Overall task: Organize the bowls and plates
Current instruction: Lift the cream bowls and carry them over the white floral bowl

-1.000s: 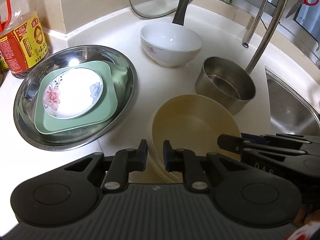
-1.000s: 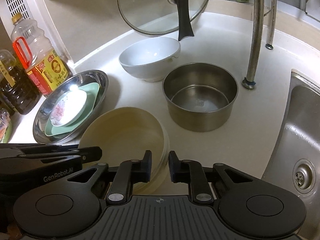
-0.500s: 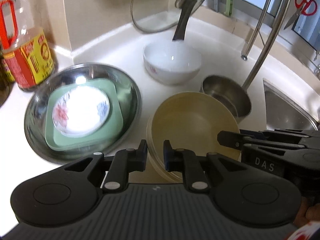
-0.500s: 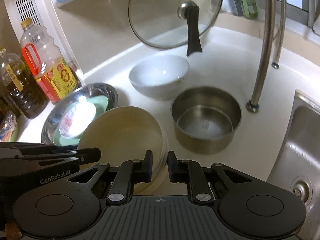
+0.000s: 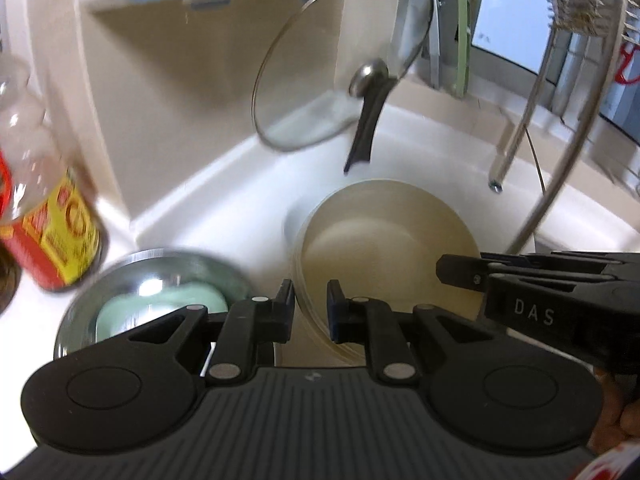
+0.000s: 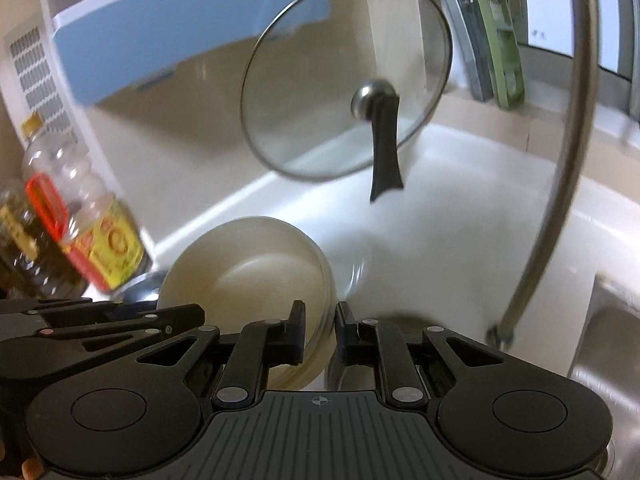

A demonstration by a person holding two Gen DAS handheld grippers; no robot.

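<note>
Two black handheld grippers share one load: the left gripper (image 5: 310,306) is clamped on the near-left rim of a round cream plastic bowl (image 5: 386,252), while the right gripper (image 6: 320,330) pinches the rim on the opposite side, the bowl (image 6: 248,272) tilted between them above the white tabletop (image 6: 460,232). In the left wrist view the right gripper (image 5: 444,270) enters from 3 o'clock and hides part of the bowl's rim; the bowl looks empty, though whether it is one bowl or a nested stack is hard to tell from its layered edge. At 8 o'clock of the bowl, a round stainless-steel basin (image 5: 152,276) holds a pale green square plate (image 5: 160,308), both blurred and half hidden behind the gripper's fingers. Below the right gripper a patch of grey metal is too cut off to identify. At 9 o'clock stands a clear plastic oil bottle with a red and yellow label (image 6: 88,232). Farther back, at 12 o'clock, a round glass pot lid with a black handle (image 6: 348,76) leans on the beige wall. A curved steel tap pipe (image 6: 560,184) rises at 2 o'clock, with the steel sink (image 6: 608,340) cut off at the frame edge.
</note>
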